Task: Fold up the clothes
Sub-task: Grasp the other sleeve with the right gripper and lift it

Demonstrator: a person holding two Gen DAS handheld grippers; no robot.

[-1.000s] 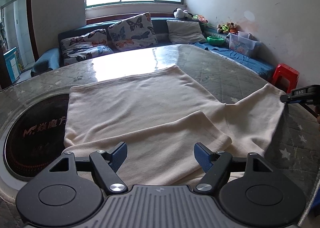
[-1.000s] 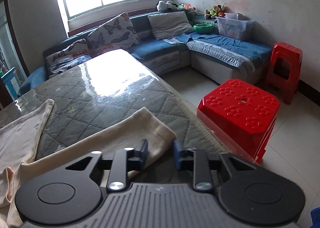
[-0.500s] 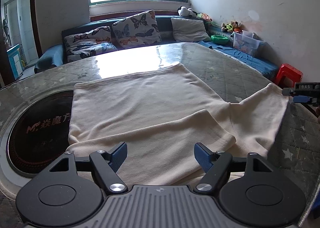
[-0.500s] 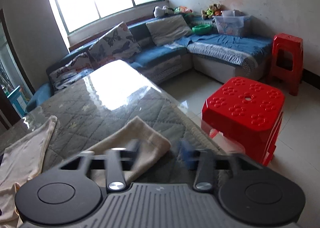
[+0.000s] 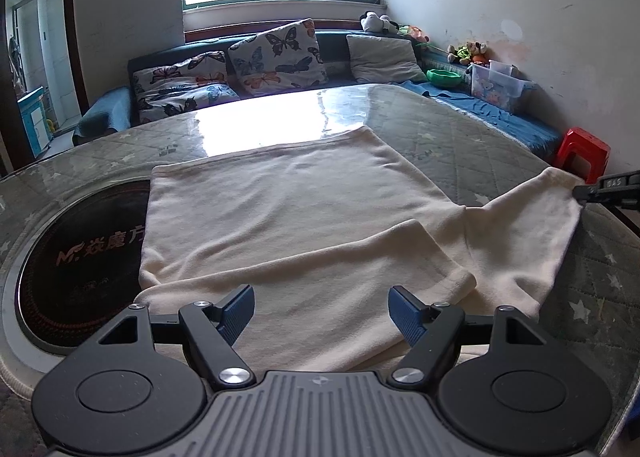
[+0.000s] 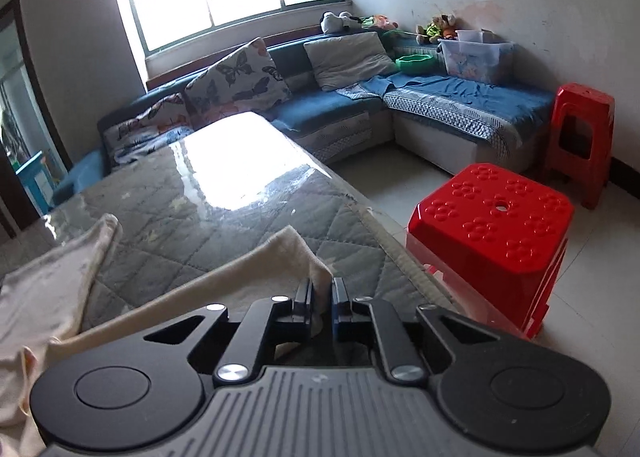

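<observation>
One cream garment on one table; left hand-held gripper agape, right hand-held gripper apparently pinching its sleeve.

Black linkage gripper, blue ribbed fingers, silver screws, grey ridged housing

cream garment: 1 | grippers: 2 – left gripper, right gripper | red stools: 2 – near stool, far stool | butterfly cushions: 2 – upright cushion, flat cushion | table: 1

Left tongs gape wide, level; right tongs are pinched nearly closed on cloth.
</observation>
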